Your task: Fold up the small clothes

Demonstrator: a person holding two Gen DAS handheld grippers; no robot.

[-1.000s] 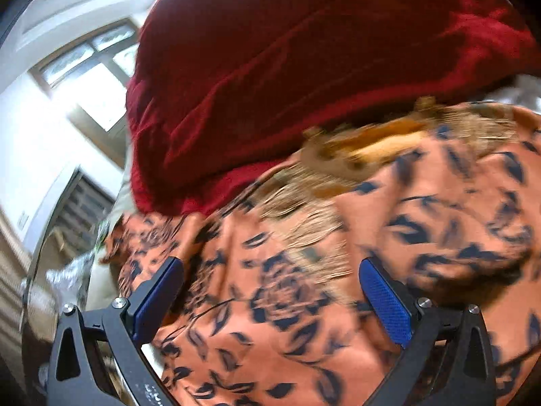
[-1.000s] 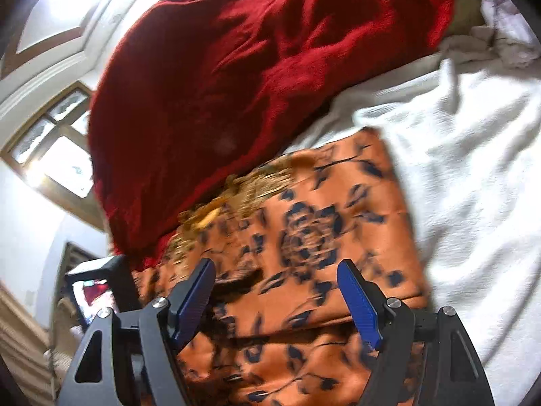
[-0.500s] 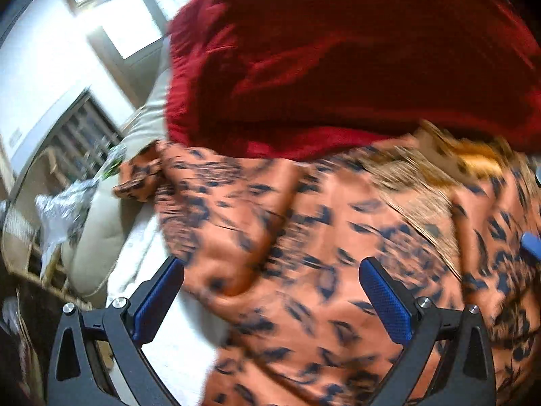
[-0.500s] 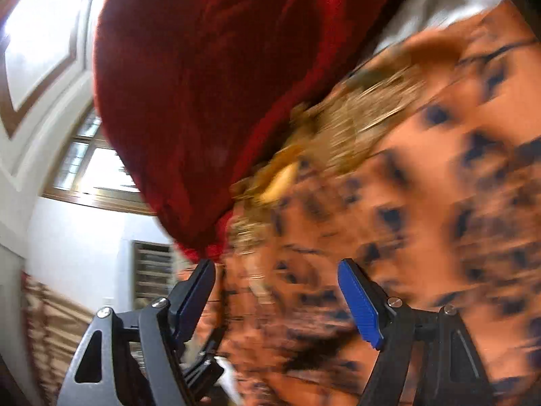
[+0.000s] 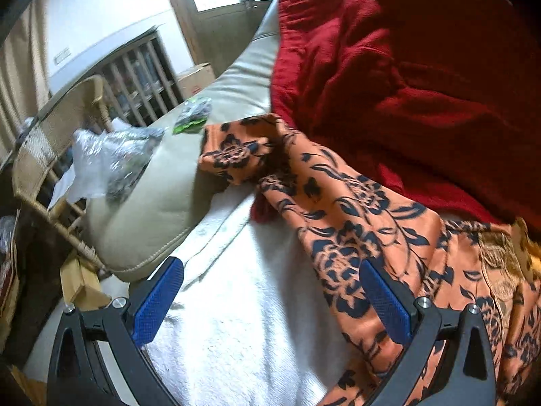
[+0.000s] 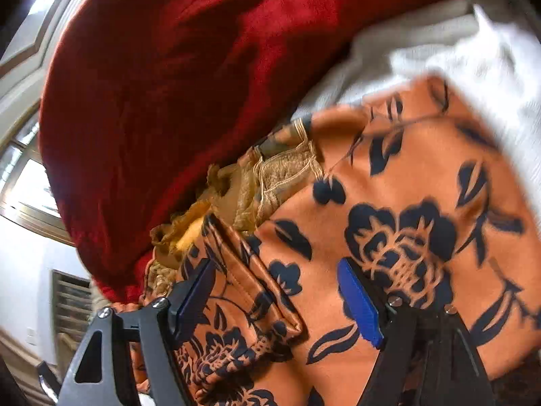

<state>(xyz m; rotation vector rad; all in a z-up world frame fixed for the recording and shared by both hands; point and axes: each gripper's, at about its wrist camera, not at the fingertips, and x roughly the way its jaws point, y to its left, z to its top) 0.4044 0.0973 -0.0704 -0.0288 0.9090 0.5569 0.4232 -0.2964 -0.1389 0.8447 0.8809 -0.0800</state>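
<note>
**Ana:** Both sets of blue fingers stand wide with nothing pinched. On the left gripper [image 5: 270,299], one finger [image 5: 157,301] hangs over the white towel [image 5: 236,304], the other over the garment's edge. A second ago that view was filled with orange cloth, so the left hand has swung out toward the sleeve end.

**Ben:** And the right gripper [image 6: 277,299]?

**Ana:** Jaws spread just as wide as a second ago, and its camera has dropped closer: the orange floral garment [image 6: 389,237] now fills its view. A folded cuff or hem band lies between the fingers, and I can't tell if they touch the cloth.

**Ben:** So where does the folding stand?

**Ana:** The garment lies on the towel, its far edge against the red blanket [image 5: 405,84], one sleeve [image 5: 236,152] trailing onto the beige cushion [image 5: 152,209]. I'd judge the hands are separating to take two points, sleeve and body, for the next fold.

**Ben:** Any containers?

**Ana:** Only a wicker basket [image 5: 37,159] beyond the cushion, with crumpled clear plastic [image 5: 104,159] spilling over its rim. What's inside is too blurred to name.
</note>
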